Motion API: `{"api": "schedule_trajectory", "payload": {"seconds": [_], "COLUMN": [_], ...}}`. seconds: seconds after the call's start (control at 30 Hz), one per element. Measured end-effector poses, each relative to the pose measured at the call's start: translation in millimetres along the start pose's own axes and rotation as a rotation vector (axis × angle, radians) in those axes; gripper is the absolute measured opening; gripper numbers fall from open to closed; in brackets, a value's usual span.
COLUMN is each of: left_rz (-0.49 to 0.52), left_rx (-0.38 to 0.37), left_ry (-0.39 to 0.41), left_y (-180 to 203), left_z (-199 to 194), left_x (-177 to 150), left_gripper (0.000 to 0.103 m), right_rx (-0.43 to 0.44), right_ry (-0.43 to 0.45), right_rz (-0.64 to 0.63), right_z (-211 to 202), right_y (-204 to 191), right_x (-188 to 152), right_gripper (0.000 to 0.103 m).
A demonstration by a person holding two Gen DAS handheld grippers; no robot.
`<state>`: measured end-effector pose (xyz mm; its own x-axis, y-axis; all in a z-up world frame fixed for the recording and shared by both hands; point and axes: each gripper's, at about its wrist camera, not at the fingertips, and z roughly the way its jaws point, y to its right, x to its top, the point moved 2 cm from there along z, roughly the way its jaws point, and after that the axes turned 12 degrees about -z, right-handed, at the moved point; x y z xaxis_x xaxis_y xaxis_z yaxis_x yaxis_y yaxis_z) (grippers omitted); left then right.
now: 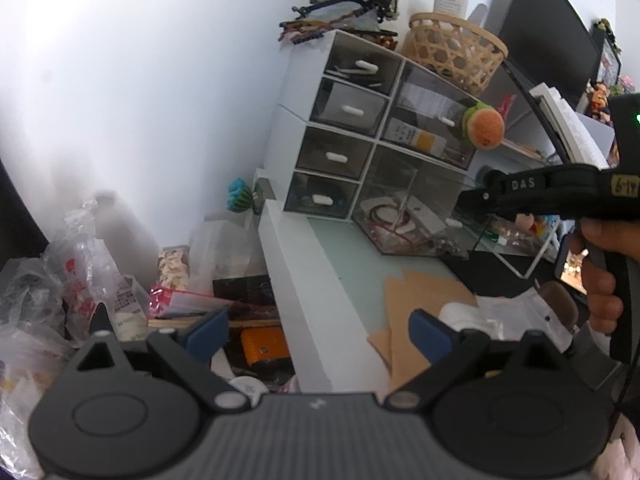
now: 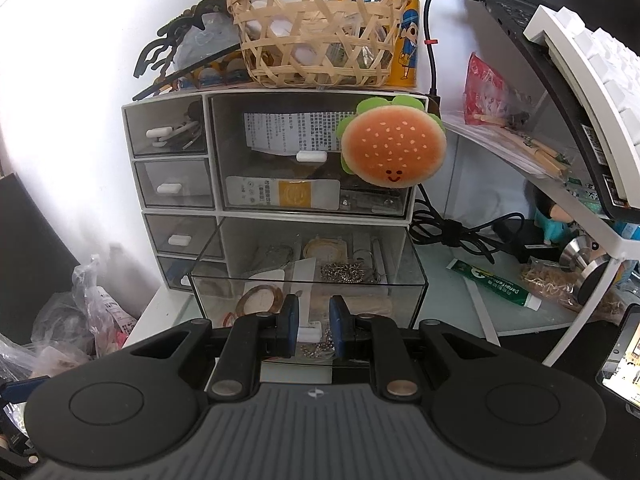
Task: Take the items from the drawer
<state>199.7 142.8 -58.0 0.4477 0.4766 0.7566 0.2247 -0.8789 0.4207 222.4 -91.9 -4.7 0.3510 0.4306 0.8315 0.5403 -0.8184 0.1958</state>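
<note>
Right gripper [image 2: 313,330] jaws sit narrow around the white handle [image 2: 309,334] of the one pulled-out clear drawer [image 2: 306,276], bottom right of the organizer [image 2: 264,160]. Left gripper [image 1: 318,332] jaws are wide, nothing in them. Chain [image 2: 346,272] and rings lie inside the drawer. Five other drawers are closed. One burger plush [image 2: 394,150] hangs on the organizer, one basket [image 2: 320,28] on top. The right gripper's side reads "DAS".
</note>
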Motion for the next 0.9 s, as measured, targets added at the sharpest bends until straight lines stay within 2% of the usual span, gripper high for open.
{"api": "schedule_trajectory", "payload": {"seconds": [0.9], "left_rz": [-0.005], "left_rx": [0.035], "left_ry": [-0.003], "left_y": [-8.5], "left_z": [9.9], "left_x": [0.8], "left_gripper": [0.099], "right_rx": [0.004], "right_ry": [0.004], "right_rz": [0.004], "right_z": [17.4], "right_y": [13.4], "right_x": [7.7], "right_gripper": [0.019]}}
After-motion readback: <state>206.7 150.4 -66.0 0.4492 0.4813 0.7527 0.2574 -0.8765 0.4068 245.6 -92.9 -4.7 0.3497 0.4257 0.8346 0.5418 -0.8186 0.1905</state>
